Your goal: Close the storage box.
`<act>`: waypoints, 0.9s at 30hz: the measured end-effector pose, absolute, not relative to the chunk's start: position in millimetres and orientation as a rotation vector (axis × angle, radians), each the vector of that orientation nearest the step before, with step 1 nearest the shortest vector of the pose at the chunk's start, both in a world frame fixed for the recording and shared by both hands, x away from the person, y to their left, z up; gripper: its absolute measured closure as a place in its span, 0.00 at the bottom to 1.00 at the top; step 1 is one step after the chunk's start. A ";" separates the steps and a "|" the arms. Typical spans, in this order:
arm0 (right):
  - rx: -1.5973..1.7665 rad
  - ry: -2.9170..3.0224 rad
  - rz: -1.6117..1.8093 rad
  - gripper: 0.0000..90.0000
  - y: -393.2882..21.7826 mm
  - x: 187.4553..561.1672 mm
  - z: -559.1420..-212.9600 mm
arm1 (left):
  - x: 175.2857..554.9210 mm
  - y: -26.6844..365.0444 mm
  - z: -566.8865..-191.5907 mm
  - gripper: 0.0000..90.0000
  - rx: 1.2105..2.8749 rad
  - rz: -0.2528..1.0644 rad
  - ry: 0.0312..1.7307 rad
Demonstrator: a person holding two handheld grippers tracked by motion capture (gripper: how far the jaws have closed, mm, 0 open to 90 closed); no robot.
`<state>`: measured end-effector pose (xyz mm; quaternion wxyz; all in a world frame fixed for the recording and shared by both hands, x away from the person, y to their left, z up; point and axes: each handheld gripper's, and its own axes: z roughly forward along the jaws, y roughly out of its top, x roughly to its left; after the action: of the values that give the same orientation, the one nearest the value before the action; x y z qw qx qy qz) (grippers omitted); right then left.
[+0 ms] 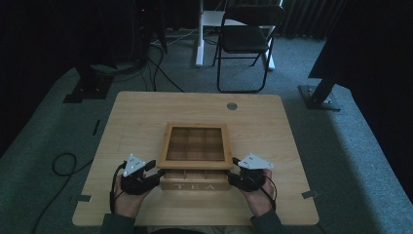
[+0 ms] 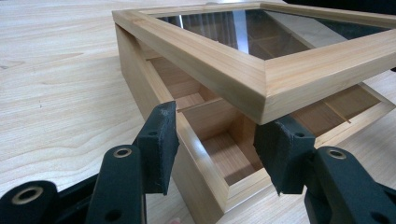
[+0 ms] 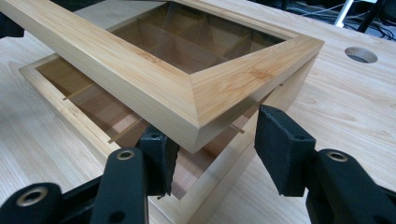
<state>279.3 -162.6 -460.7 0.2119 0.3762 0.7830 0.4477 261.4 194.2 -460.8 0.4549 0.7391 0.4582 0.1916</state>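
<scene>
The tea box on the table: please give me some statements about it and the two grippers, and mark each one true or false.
1. The lid of the tea box is raised. True.
2. The lid has a solid wooden top. False: it has a glass pane in a wooden frame.
3. The left gripper and the right gripper are both open at the box's front corners. True.
4. The compartments seen under the lid hold tea bags. False: they look empty.
5. A folding chair stands beyond the table. True.

Table (image 1: pixel 146 117): pale wood, smooth, matt, visible grain. Tea box (image 2: pixel 205 140): light wood, smooth satin finish. Lid (image 3: pixel 154 79): wooden frame around a glossy, reflective clear pane. Gripper pads (image 2: pixel 159 140): black, matt, slightly rough. Floor (image 1: pixel 341 161): grey-green carpet, coarse.
</scene>
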 end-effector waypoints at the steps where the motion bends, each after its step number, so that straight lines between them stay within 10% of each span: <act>1: 1.045 2.177 1.239 0.55 -162.5 278.7 -461.9 | 261.2 194.0 -460.9 0.55 1.824 0.472 1.130; 27: 1.058 2.205 1.226 0.54 -163.0 274.2 -475.1 | 254.2 194.3 -472.9 0.54 1.844 0.485 1.147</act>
<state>274.2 -163.0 -475.1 0.2016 0.3786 0.7896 0.4388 254.2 194.3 -472.9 0.4423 0.7432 0.4624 0.1956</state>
